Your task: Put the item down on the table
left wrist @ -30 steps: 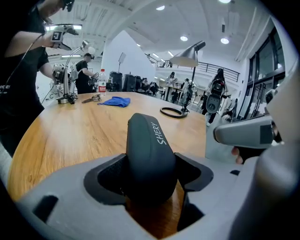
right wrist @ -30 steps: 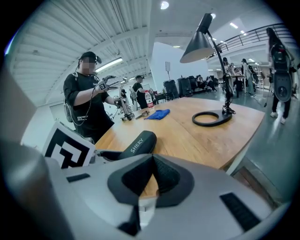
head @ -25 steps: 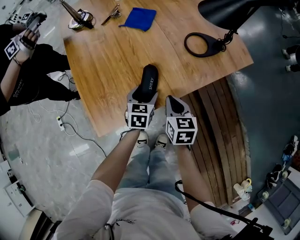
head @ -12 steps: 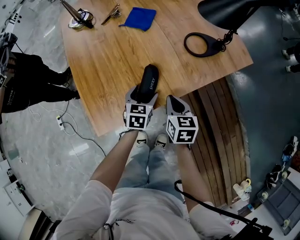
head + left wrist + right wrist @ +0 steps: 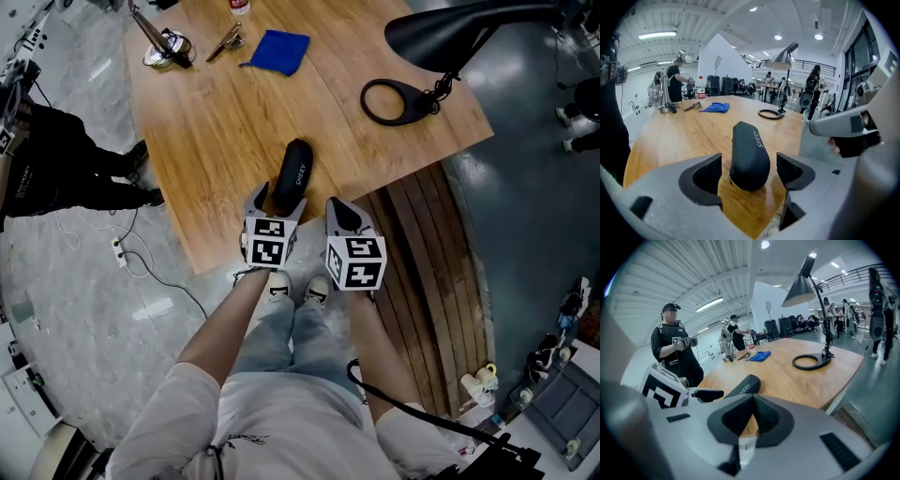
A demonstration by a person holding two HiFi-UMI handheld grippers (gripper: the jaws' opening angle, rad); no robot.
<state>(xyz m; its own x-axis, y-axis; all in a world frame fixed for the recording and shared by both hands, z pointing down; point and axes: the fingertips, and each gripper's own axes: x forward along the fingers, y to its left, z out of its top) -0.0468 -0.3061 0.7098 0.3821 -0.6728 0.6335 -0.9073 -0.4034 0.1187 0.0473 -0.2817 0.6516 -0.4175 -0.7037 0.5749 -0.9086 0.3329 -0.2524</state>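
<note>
A black zipped case (image 5: 292, 173) with white lettering lies flat on the wooden table (image 5: 225, 122), near its front edge. My left gripper (image 5: 274, 199) is open, its jaws on either side of the case's near end. In the left gripper view both pads (image 5: 708, 172) stand apart from the case (image 5: 749, 154), with a gap on each side. My right gripper (image 5: 342, 214) hovers just right of it at the table's edge, shut and with nothing in it. In the right gripper view the case (image 5: 740, 386) lies ahead to the left of the closed jaws (image 5: 751, 404).
A black lamp's ring base (image 5: 394, 98) stands at the table's right, with its shade (image 5: 450, 33) above. A blue cloth (image 5: 278, 47) and metal tools (image 5: 164, 47) lie at the far end. A person in black (image 5: 37, 159) stands left. Cables trail on the floor (image 5: 141, 262).
My left gripper has drawn back slightly toward me while the case stays flat on the table. The right gripper has hardly moved. The person at left has shifted partly out of view.
</note>
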